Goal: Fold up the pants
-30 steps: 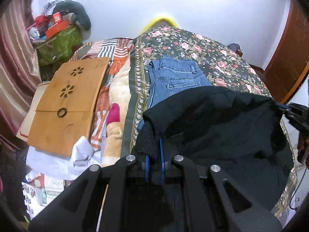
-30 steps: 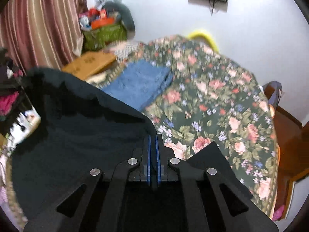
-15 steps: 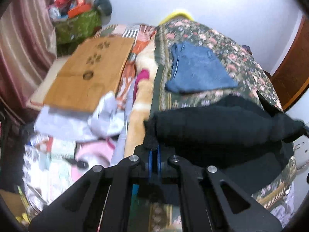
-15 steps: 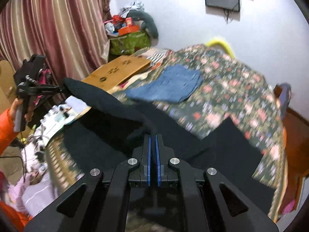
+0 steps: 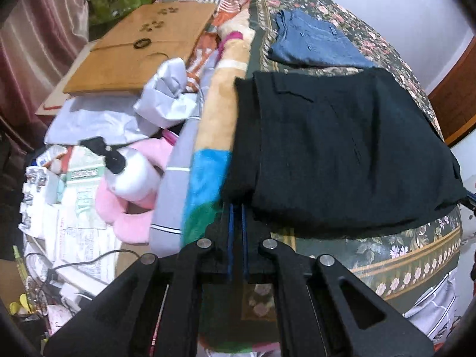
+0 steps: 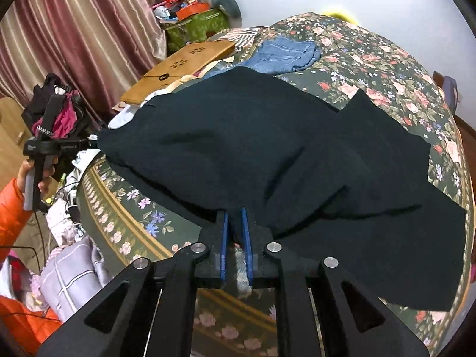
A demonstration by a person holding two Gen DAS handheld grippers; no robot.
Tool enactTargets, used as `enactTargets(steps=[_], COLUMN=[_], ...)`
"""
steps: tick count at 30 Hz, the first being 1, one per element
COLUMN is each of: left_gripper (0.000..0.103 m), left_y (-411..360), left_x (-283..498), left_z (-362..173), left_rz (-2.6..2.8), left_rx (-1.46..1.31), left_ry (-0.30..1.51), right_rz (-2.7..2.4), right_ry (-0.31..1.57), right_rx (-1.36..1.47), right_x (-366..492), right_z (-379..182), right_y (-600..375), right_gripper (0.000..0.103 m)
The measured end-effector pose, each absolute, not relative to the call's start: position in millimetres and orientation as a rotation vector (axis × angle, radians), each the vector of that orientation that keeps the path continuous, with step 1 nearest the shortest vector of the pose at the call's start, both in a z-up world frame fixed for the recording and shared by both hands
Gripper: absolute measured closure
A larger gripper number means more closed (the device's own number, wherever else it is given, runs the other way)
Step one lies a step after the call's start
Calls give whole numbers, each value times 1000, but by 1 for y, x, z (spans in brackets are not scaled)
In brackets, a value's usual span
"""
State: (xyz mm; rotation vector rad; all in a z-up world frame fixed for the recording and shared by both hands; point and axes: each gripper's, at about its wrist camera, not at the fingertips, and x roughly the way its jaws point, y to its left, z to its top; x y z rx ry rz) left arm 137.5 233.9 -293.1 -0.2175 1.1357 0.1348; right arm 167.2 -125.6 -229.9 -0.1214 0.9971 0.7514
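Black pants (image 5: pixel 342 148) lie spread over the near end of the floral bed (image 5: pixel 410 255), the legs trailing to the right in the right wrist view (image 6: pixel 267 154). My left gripper (image 5: pixel 236 208) is shut on the pants' near left corner. My right gripper (image 6: pixel 235 217) is shut on the near edge of the pants. The left gripper also shows at the far left of the right wrist view (image 6: pixel 92 142), pinching the cloth's corner, held by a hand in an orange sleeve.
Folded blue jeans (image 5: pixel 312 47) lie farther up the bed. A wooden lap desk (image 5: pixel 139 47), white bags, a pink cushion (image 5: pixel 125 208) and clutter sit left of the bed. Striped curtains (image 6: pixel 74 29) hang at left. A wooden door (image 5: pixel 458 95) is at right.
Both grippers have pulled back and down toward the bed's near end. The pants, held bunched in the air before, now lie spread flat on the bed.
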Motion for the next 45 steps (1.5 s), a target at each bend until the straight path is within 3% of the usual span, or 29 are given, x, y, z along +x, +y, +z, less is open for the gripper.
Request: enactTargets(steps=[4,6,8,9,11,20,32,45], left_gripper=[96,88,73,67,45,22,19,19], left_y=[237,235,228,224,212,143,81,72], left_x=[137,142,152,158,173,268,357,376], left_z=[-259,-241,-225,-219,-208,-197,-253,-298], left_rz=[185,220,223,220,212,64,-44,-56], left_rx=[-164,-127,-108,-104,-109,-155,-45,14], left_ry=[1061,1026,990,975,941,932,1028,1080], right_rz=[735,692,651,636,597,507,468,514], right_ry=[976,942,896,887,872,889,992,1084], right_rx=[-115,-128,-106,-97,-72,8,25,25], right_x=[167,168,173,176,187,251,351,404], right_z=[-213,-203,-192,-189,-182,-187,-241,-296], right_y=[-138,-145,-158,-162,-172,-189,-174,-150], right_gripper=[87,78,67,66,65,64,64,64])
